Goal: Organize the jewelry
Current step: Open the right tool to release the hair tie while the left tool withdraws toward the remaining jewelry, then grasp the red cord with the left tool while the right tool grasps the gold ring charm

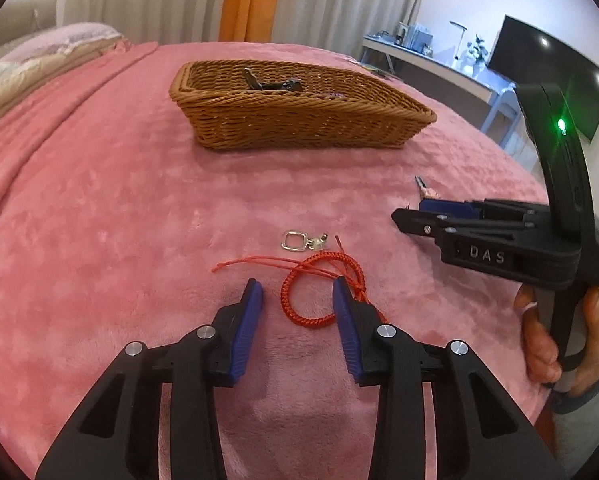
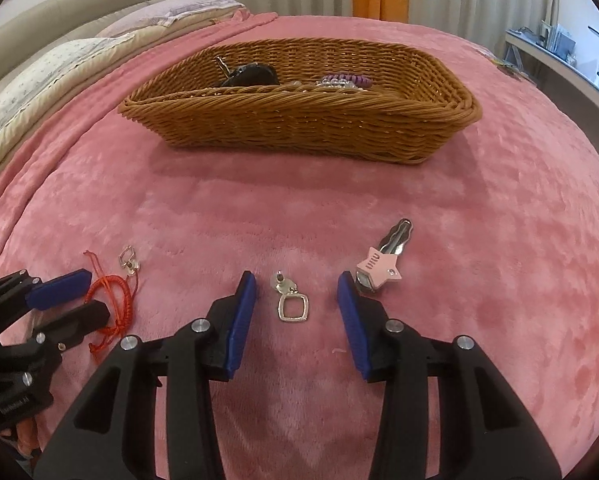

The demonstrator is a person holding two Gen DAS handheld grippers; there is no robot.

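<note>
Fingers (image 1: 251,300) of the left gripper (image 1: 297,296) are spread, nothing pinched: the red braided bracelet (image 1: 319,292) lies on the pink bed blanket (image 1: 119,220) between them, its loop closer to the right-hand finger, which looks to be touching or overlapping the knot and loose cord ends; can't confirm contact. Right gripper (image 2: 295,292) same story, fingers spread and not pressing, silver square-loop earring (image 2: 289,302) flat on the blanket between them, roughly centred. A matching earring (image 1: 299,240) sits just beyond the left fingertips, past the bracelet. Pink star hair clip (image 2: 383,264) is just outside the right gripper's right-hand finger, near touching. Wicker basket (image 2: 299,120) is well ahead of both grippers, already holding a dark clip and beaded pieces. My read: both hands are at the pre-grasp stage, pickup not yet done. For the bracelet, shift left gripper slightly so the braid band, not the thin cords, lands between the pads; close on one side of the loop, press lightly into the plush so the pads get under it. For the earring, it's thin and flat, so tips need to dig into the pile and close on the square frame, not the post. Watch the star clip: closing or sliding right could drag it. Lift straight, check cords aren't snagged on the blanket.
</note>
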